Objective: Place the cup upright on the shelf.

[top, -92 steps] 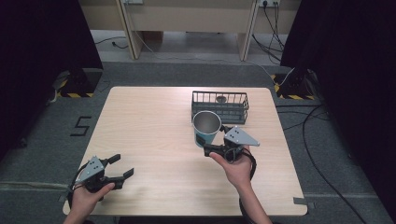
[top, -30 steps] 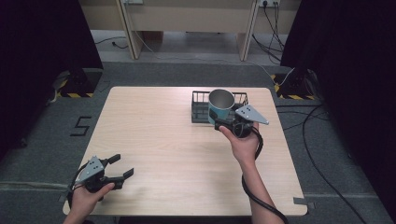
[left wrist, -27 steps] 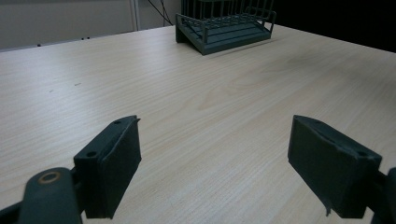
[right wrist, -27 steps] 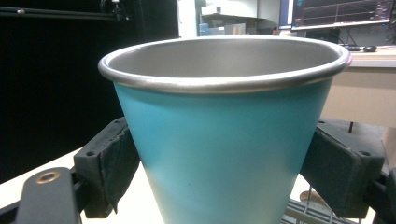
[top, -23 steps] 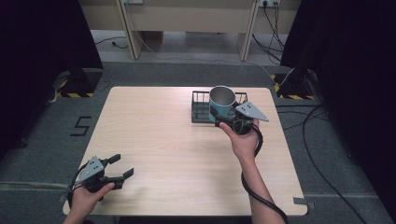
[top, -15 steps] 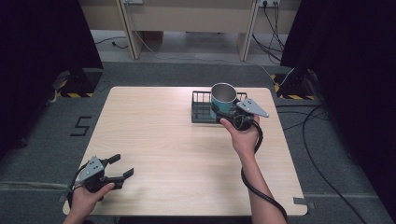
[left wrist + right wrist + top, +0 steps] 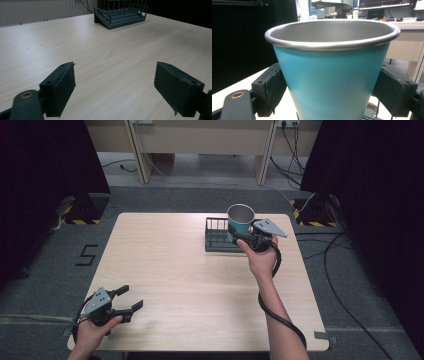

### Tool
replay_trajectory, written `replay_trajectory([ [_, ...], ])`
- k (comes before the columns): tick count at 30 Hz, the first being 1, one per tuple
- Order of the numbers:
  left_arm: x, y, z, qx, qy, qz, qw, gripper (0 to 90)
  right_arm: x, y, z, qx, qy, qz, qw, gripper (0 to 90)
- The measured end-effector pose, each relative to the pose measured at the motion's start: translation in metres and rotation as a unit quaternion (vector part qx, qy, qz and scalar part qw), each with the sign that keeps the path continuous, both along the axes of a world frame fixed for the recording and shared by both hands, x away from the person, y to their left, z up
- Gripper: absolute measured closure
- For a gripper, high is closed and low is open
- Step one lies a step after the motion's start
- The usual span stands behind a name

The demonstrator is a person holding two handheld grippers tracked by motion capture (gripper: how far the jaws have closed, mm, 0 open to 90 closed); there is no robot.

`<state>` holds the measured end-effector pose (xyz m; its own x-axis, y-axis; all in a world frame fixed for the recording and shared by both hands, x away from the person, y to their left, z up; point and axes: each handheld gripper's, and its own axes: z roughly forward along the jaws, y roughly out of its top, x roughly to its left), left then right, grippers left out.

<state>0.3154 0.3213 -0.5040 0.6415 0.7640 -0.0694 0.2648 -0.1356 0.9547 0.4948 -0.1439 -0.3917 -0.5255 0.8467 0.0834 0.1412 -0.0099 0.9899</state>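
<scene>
Teal steel cup, clamped in right hand-held gripper, now carried over the wire rack (left hand-held gripper idle, agape): release likely next.

Open tabletop w/ wire rack far right.

Right hand-held gripper raised, jaws clamped; left hand-held gripper low, jaws apart
</scene>
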Motion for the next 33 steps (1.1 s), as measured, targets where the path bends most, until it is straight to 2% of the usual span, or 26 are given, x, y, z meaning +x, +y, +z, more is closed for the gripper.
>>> replay_trajectory([
  [20, 0.000, 0.001, 0.000, -0.002, 0.000, 0.001, 1.0000, 16.6, 0.033, -0.003, 0.005, -0.006, 0.019, -0.023, 0.9995, 17.5],
  [33, 0.000, 0.001, 0.000, -0.002, 0.000, 0.000, 1.0000, 16.6, 0.051, -0.001, 0.000, -0.003, 0.039, -0.037, 0.9985, 17.5],
])
